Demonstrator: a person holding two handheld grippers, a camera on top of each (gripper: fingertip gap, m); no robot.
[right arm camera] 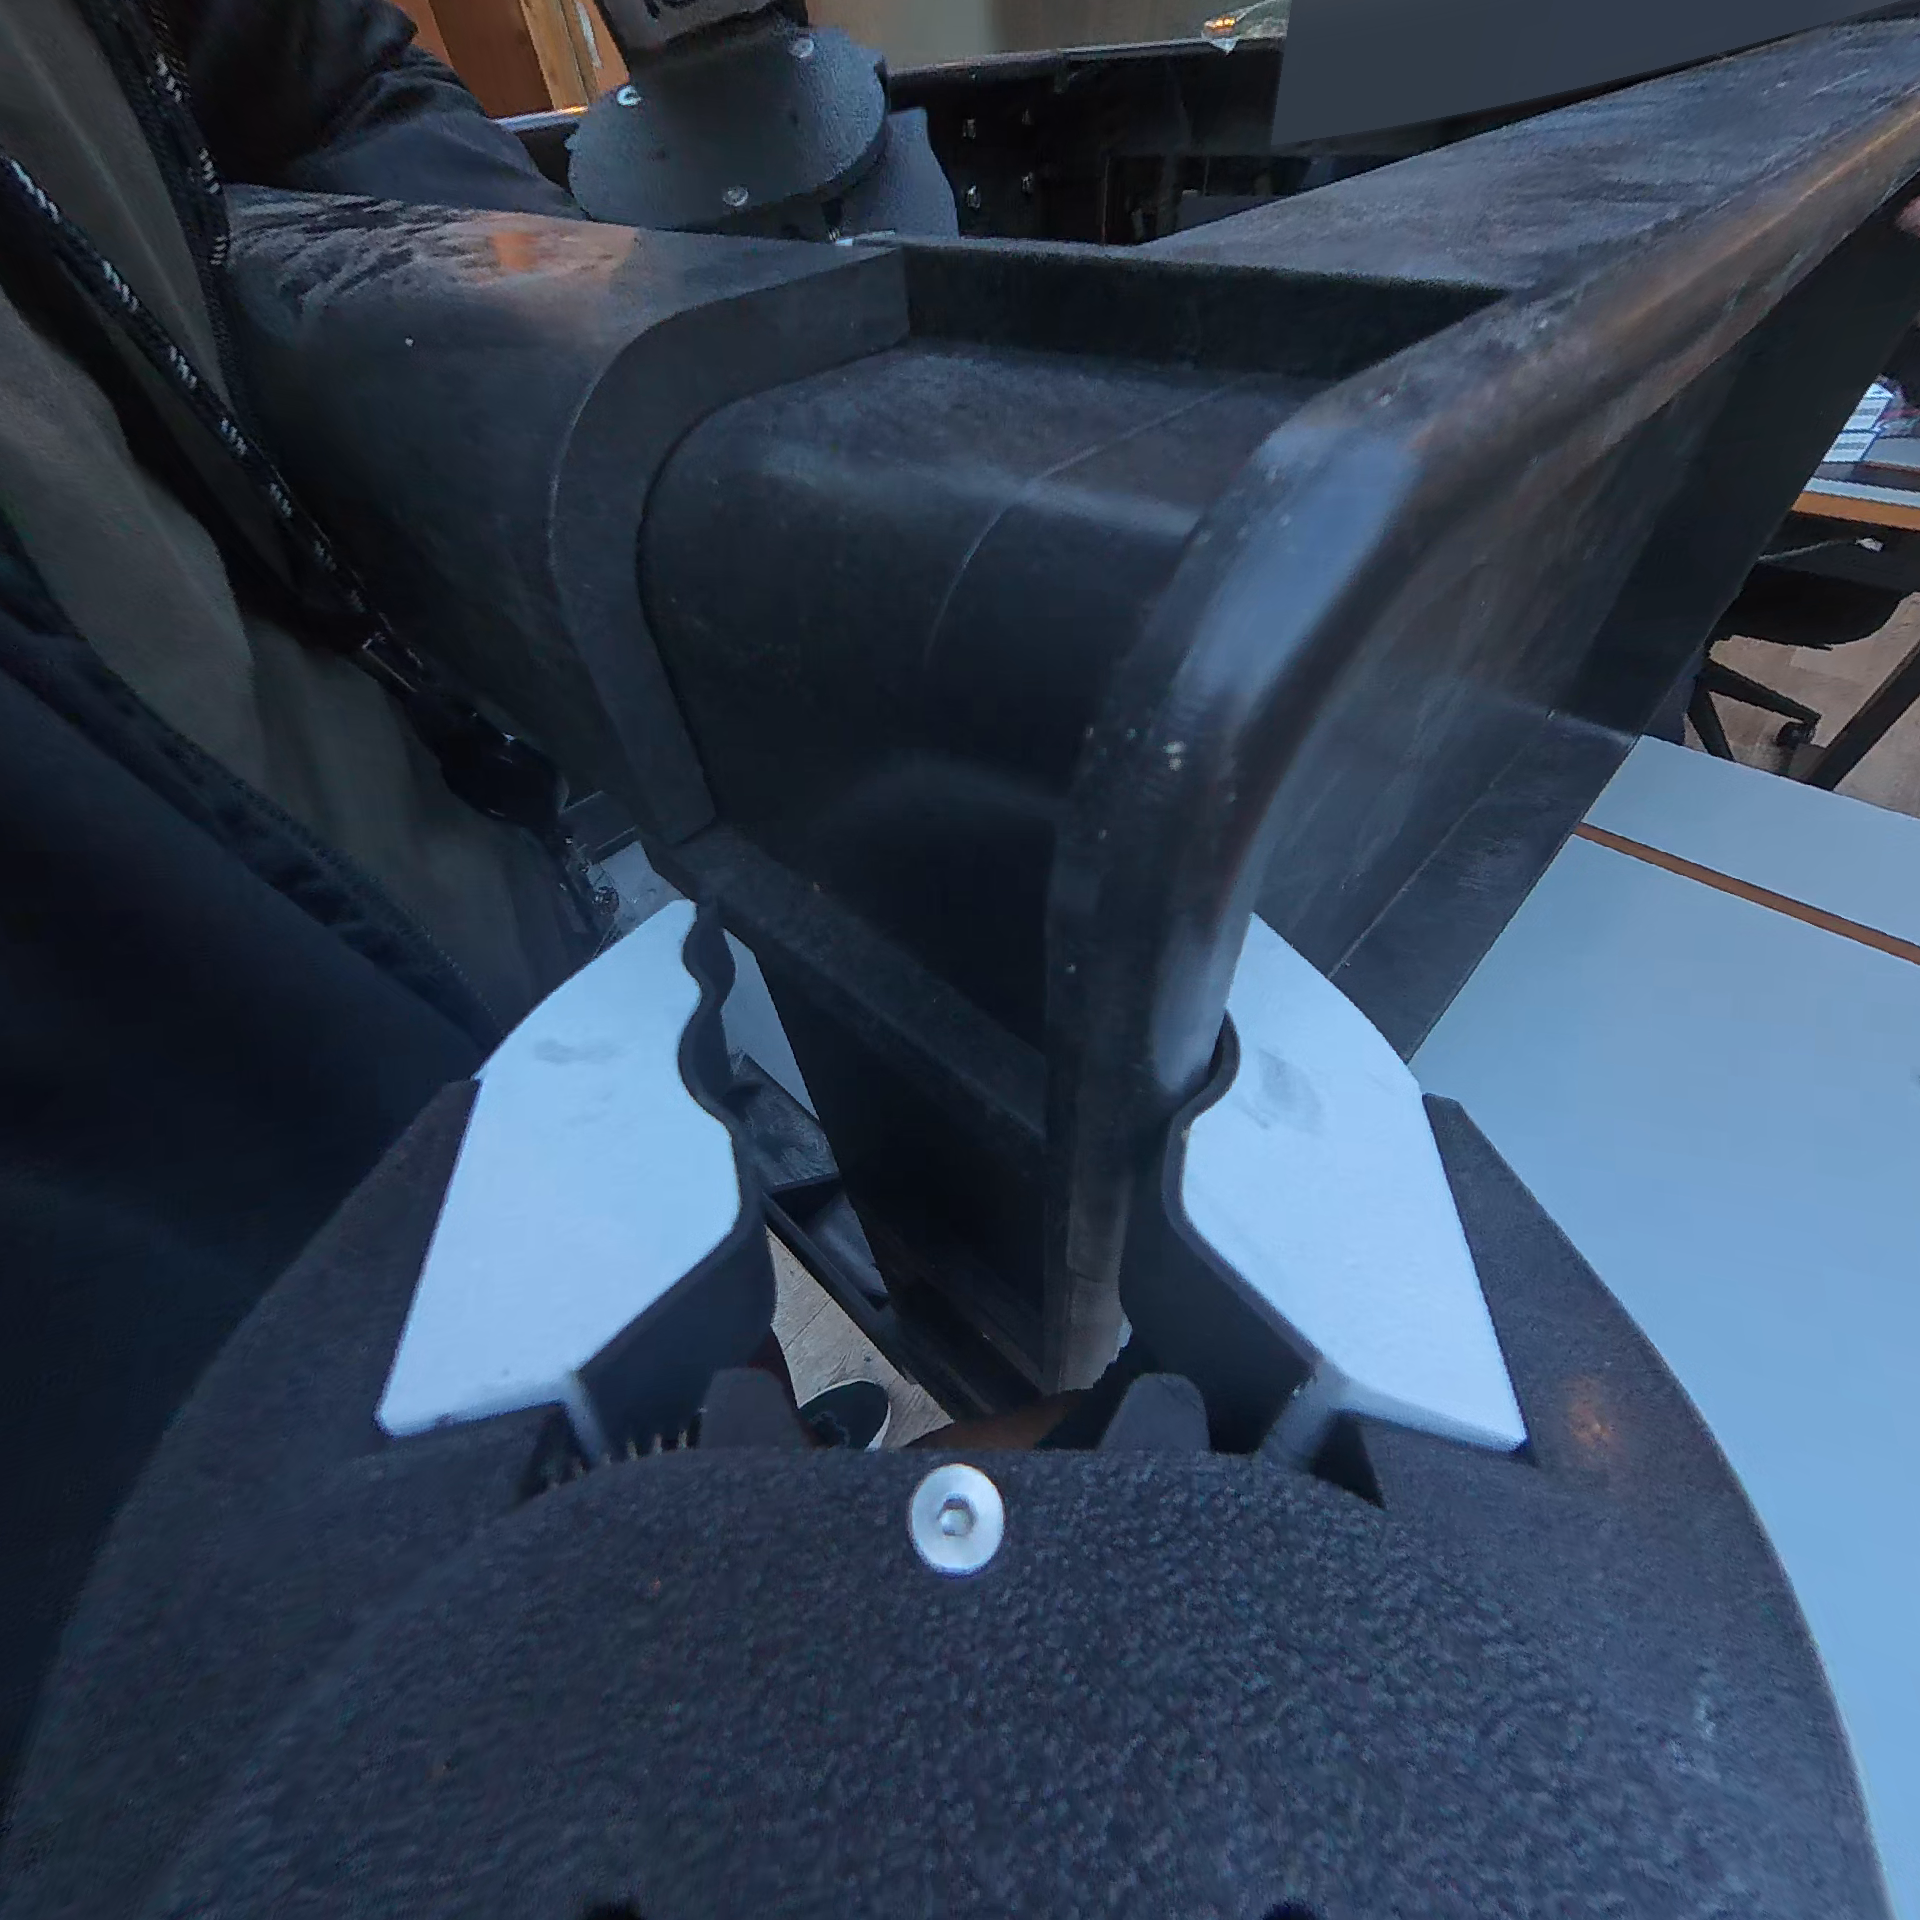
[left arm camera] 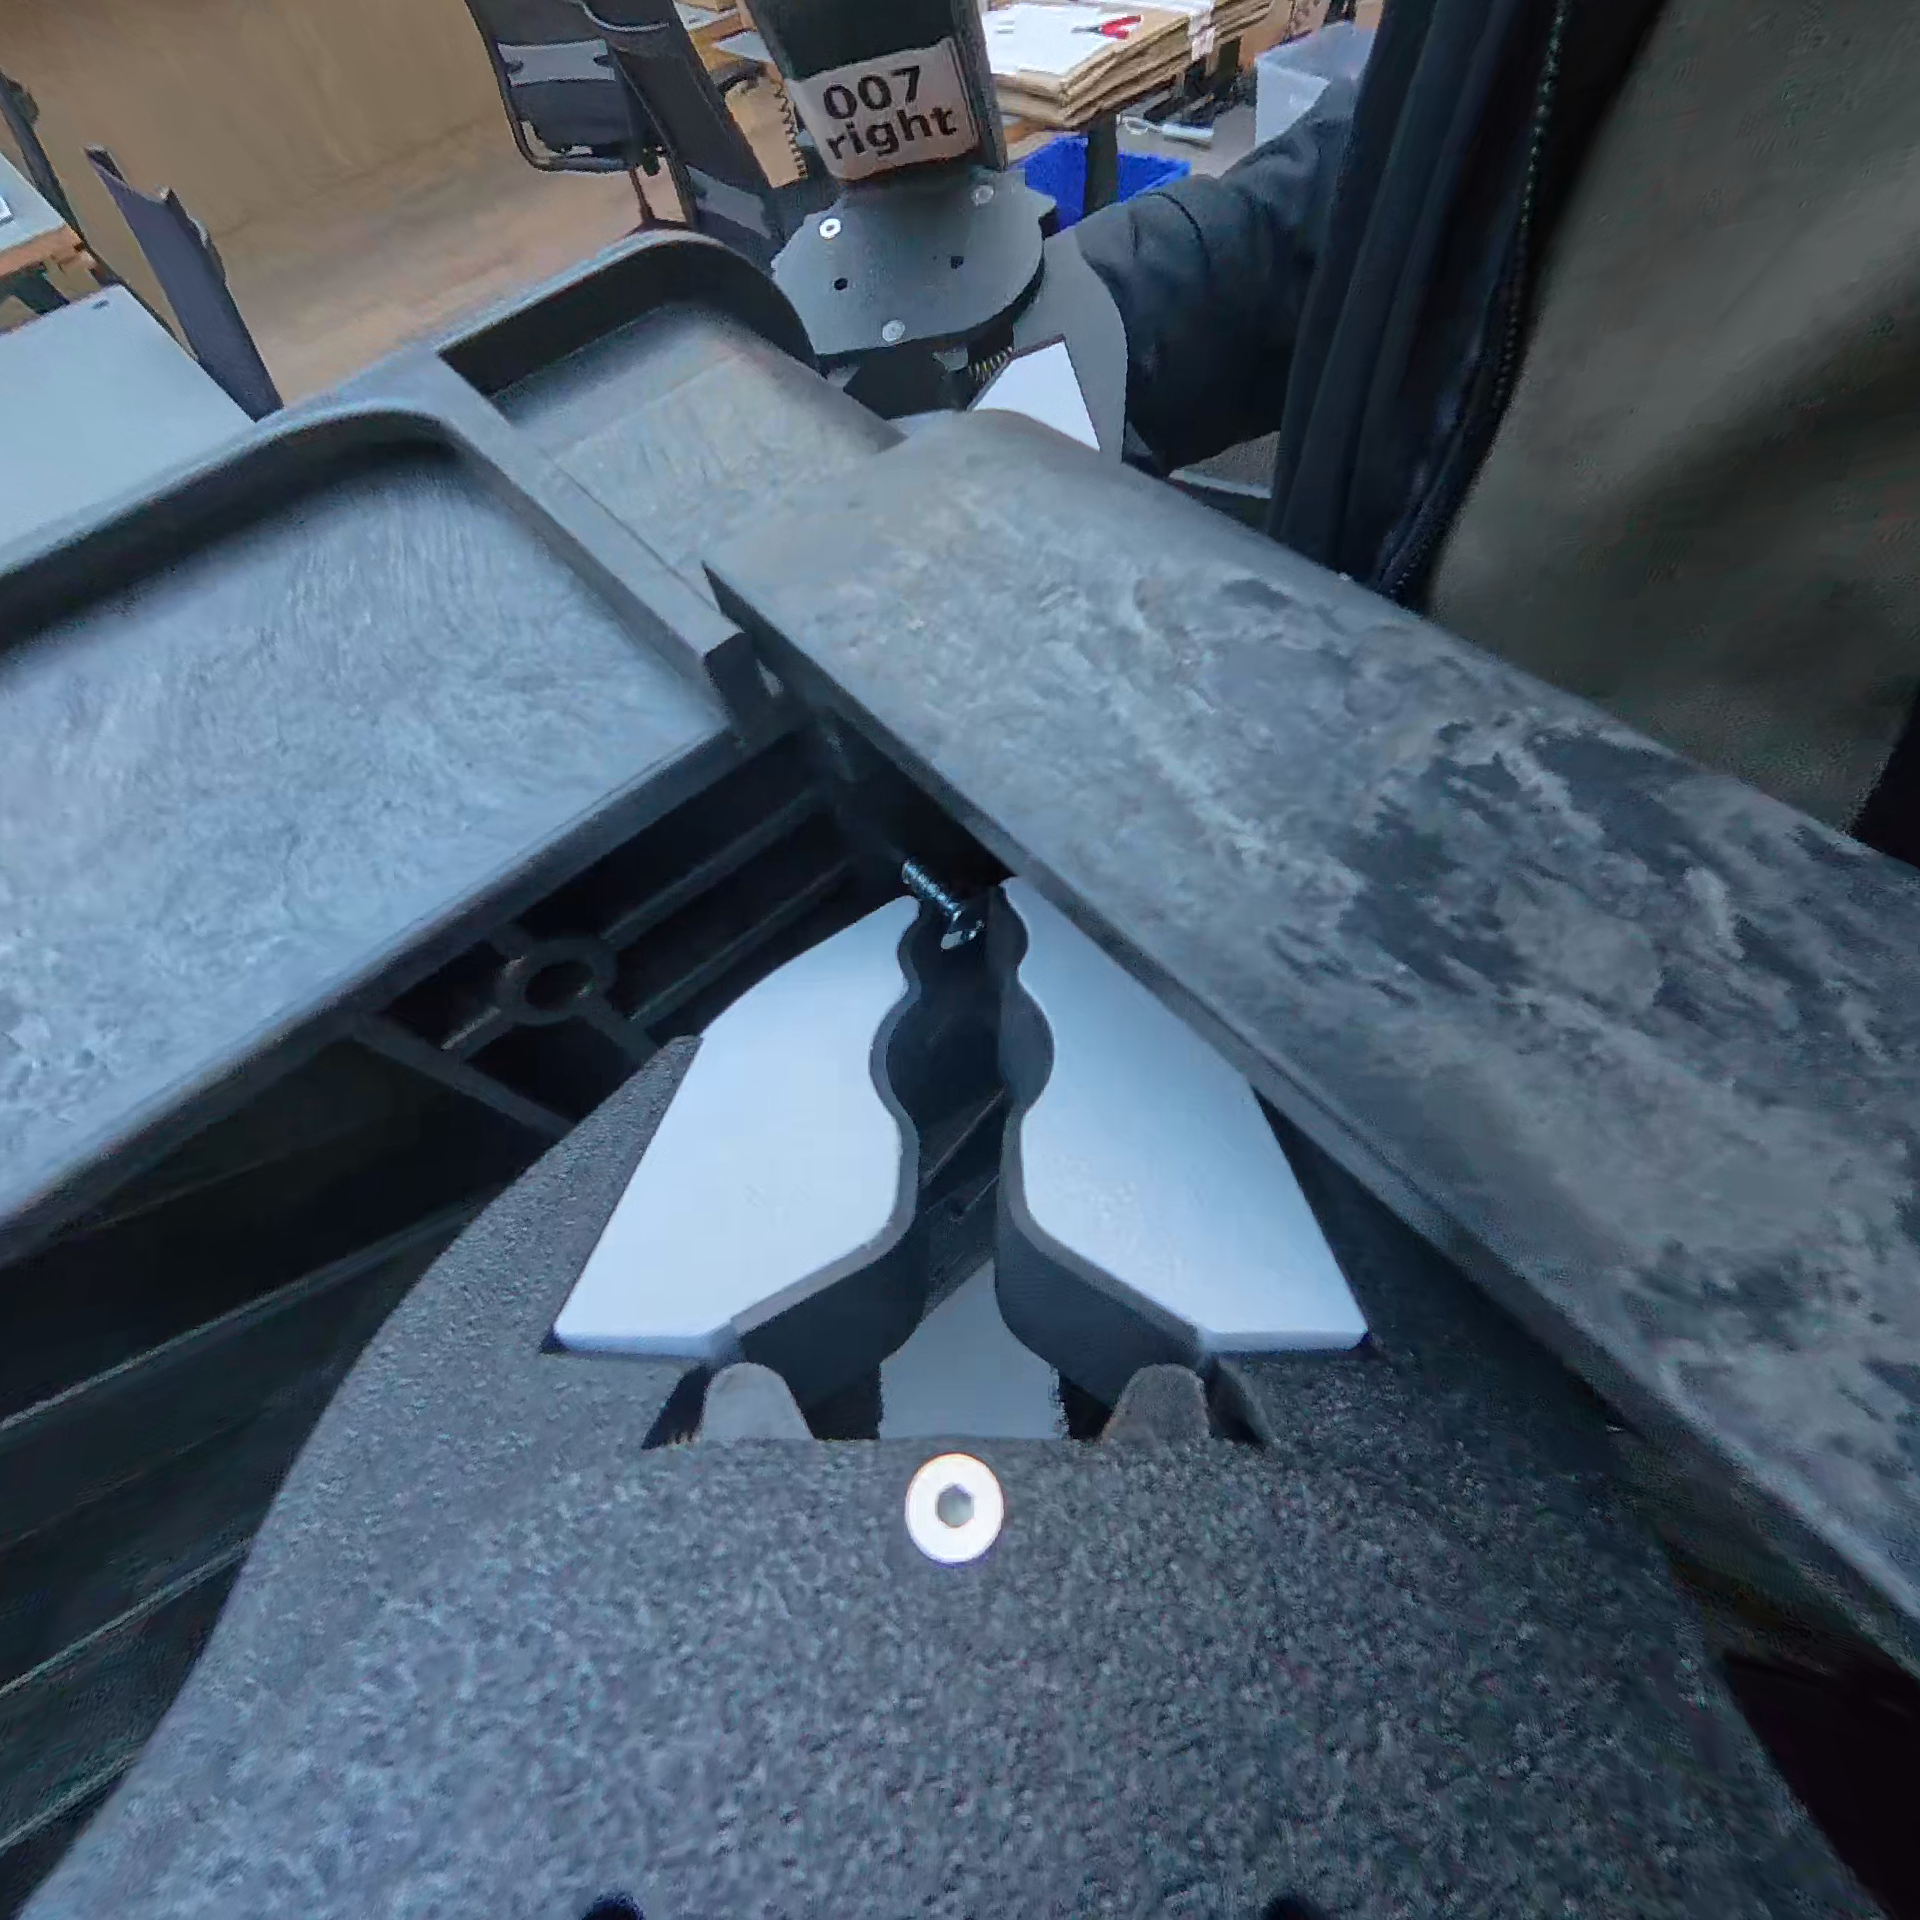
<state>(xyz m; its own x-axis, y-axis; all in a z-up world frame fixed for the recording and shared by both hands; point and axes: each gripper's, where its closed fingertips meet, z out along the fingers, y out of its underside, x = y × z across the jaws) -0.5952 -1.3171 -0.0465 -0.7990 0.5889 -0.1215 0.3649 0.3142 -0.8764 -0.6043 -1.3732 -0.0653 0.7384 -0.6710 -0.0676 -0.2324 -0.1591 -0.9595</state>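
Left gripper (left arm camera: 961,925): fingers narrow, tips pinching a small screw (left arm camera: 940,906) w/ dark threaded shank and shiny head. Screw sits right at the underside edge of a black plastic chair part (left arm camera: 1299,790), where two pieces meet. Fingers (left arm camera: 769,1132) have flat white faces w/ wavy black inner edges; gripper body is rough, pebbled black.

Chair part: hard black plastic, dusty and scuffed grey on top. One long flat slab runs diagonally toward lower right; beside it a shallow recessed panel (left arm camera: 312,748) w/ raised rounded rim. Below the panel, open ribbing w/ a round boss (left arm camera: 551,982). Tight room around the left tips: slab overhangs them on the right, ribs close on the left.

Right gripper (right arm camera: 961,1049): jaws held apart, clamped on a rounded, glossy rim of the same chair part (right arm camera: 1174,831), w/ a ribbed wall filling the gap between the fingers. Right finger touches the rim; left finger's contact is unclear.

Person's dark jacket sleeve (right arm camera: 156,987) close on the left of right wrist view. Grey table (right arm camera: 1683,1039) w/ thin orange seam lies open to the right. Office chairs (left arm camera: 582,94) and stacked cardboard (left arm camera: 1101,62) are well apart in back.
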